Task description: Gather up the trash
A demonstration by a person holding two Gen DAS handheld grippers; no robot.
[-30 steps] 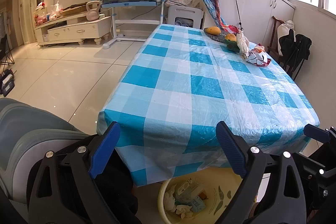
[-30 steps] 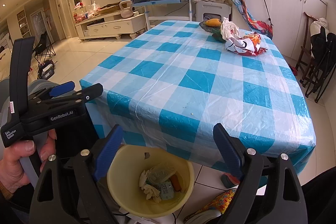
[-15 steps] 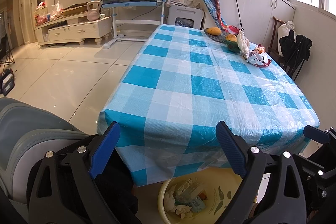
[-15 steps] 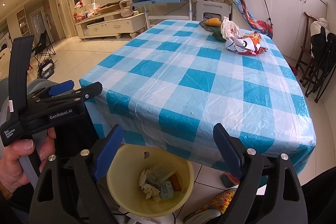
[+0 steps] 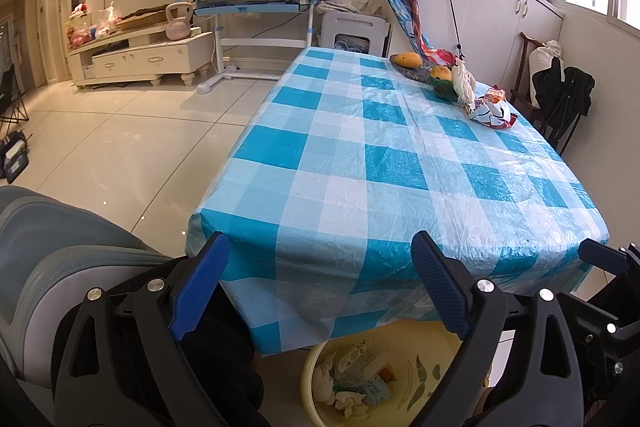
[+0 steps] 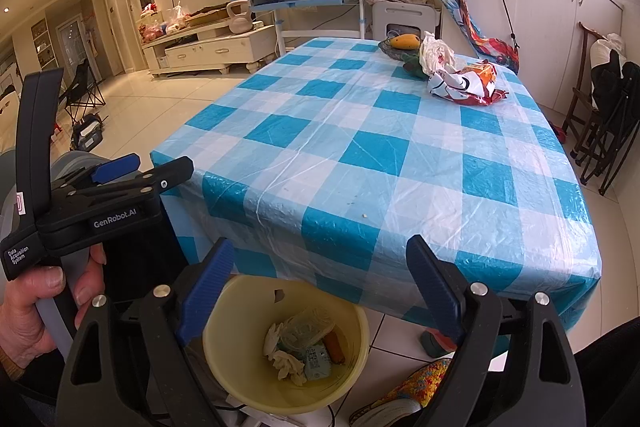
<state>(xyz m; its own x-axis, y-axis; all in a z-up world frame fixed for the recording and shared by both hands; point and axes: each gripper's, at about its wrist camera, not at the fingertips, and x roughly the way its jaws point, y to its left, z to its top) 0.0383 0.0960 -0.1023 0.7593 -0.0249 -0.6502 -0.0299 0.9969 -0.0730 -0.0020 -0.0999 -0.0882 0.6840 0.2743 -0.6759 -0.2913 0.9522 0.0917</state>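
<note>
A yellow bin (image 6: 288,383) with several pieces of trash in it stands on the floor under the near edge of the table; it also shows in the left wrist view (image 5: 320,367). A crumpled red and white wrapper (image 6: 464,85) and a white plastic bag (image 6: 434,55) lie on the far right of the blue checked tablecloth (image 6: 360,155); the wrapper also shows in the left wrist view (image 5: 490,111). My left gripper (image 5: 320,283) is open and empty before the near table edge. My right gripper (image 6: 318,283) is open and empty above the bin.
A dish with mangoes (image 5: 412,63) sits at the table's far end. A grey chair (image 5: 52,247) is at the near left. Folding chairs (image 6: 608,115) stand at the right of the table. A slipper (image 6: 404,391) lies beside the bin.
</note>
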